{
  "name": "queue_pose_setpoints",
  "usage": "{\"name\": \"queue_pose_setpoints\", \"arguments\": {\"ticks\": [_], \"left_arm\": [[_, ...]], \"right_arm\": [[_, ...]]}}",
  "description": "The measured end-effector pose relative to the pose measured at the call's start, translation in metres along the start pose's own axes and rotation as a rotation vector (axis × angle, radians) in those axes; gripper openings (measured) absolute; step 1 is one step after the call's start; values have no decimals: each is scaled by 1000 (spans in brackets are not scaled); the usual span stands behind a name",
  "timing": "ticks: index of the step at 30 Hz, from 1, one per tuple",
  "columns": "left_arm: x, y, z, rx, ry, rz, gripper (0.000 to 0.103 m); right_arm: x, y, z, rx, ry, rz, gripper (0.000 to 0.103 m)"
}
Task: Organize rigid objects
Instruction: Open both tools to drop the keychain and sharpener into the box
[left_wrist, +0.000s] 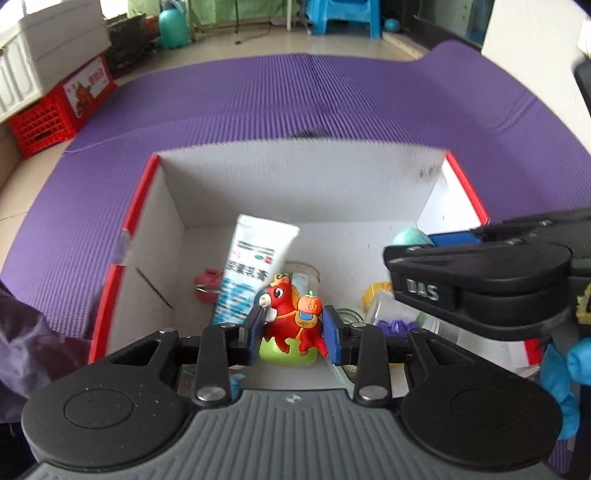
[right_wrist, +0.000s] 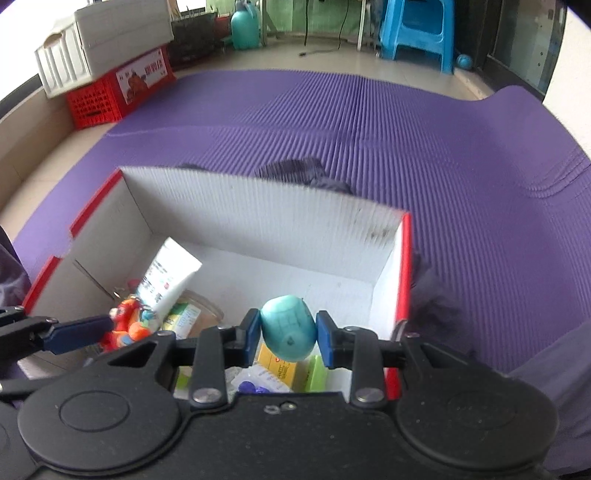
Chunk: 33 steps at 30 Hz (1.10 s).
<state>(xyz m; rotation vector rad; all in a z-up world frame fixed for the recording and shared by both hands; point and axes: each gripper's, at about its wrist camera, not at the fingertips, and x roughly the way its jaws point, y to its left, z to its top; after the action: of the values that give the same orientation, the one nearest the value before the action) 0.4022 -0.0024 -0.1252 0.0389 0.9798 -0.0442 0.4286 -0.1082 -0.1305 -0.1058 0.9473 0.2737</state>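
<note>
A white cardboard box with red edges (left_wrist: 136, 206) (right_wrist: 406, 258) sits on a purple mat. My left gripper (left_wrist: 293, 332) is shut on a red horse figurine on a green base (left_wrist: 291, 321) and holds it inside the box; the figurine also shows in the right wrist view (right_wrist: 125, 325). My right gripper (right_wrist: 288, 334) is shut on a teal egg-shaped object (right_wrist: 289, 332) over the box's right side; it enters the left wrist view from the right, and the teal object (left_wrist: 410, 238) shows there.
In the box lie a white tube (left_wrist: 255, 269) (right_wrist: 170, 277), a clear jar (right_wrist: 195, 317), a small red item (left_wrist: 207, 284), a yellow packet (right_wrist: 277, 363), purple pieces (left_wrist: 397, 326). The purple mat (left_wrist: 295, 99) surrounds the box. A red crate (left_wrist: 55, 114) and blue stool (right_wrist: 417, 33) stand beyond.
</note>
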Motion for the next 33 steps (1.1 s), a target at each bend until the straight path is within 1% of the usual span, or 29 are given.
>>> {"name": "queue_pose_setpoints", "arguments": {"ticks": [7, 11, 14, 17, 18, 19, 22, 26, 30, 33], "left_arm": [[22, 1, -5, 3, 58, -17, 33], [24, 0, -7, 8, 57, -9, 34], [24, 1, -7, -4, 57, -10, 34], [20, 3, -9, -19, 54, -21, 34], [20, 3, -5, -21, 52, -21, 36], [17, 3, -6, -25, 48, -21, 37], [8, 5, -6, -42, 38, -41, 38], [-7, 5, -6, -42, 15, -35, 38], [-22, 8, -7, -52, 0, -35, 38], [-38, 10, -11, -58, -17, -31, 39]], "right_arm": [[15, 2, -4, 7, 41, 11, 31], [19, 2, -10, 7, 68, 29, 31], [17, 3, -13, 1, 70, 23, 31], [9, 3, -13, 10, 63, 31, 35], [7, 3, -13, 6, 60, 30, 37], [5, 3, -12, 2, 56, 29, 39], [-5, 2, -9, 2, 43, 32, 40], [-19, -2, -8, 14, 24, 43, 41], [-36, -2, -8, 7, 2, 47, 45], [-52, 0, -10, 7, -15, 73, 48]]}}
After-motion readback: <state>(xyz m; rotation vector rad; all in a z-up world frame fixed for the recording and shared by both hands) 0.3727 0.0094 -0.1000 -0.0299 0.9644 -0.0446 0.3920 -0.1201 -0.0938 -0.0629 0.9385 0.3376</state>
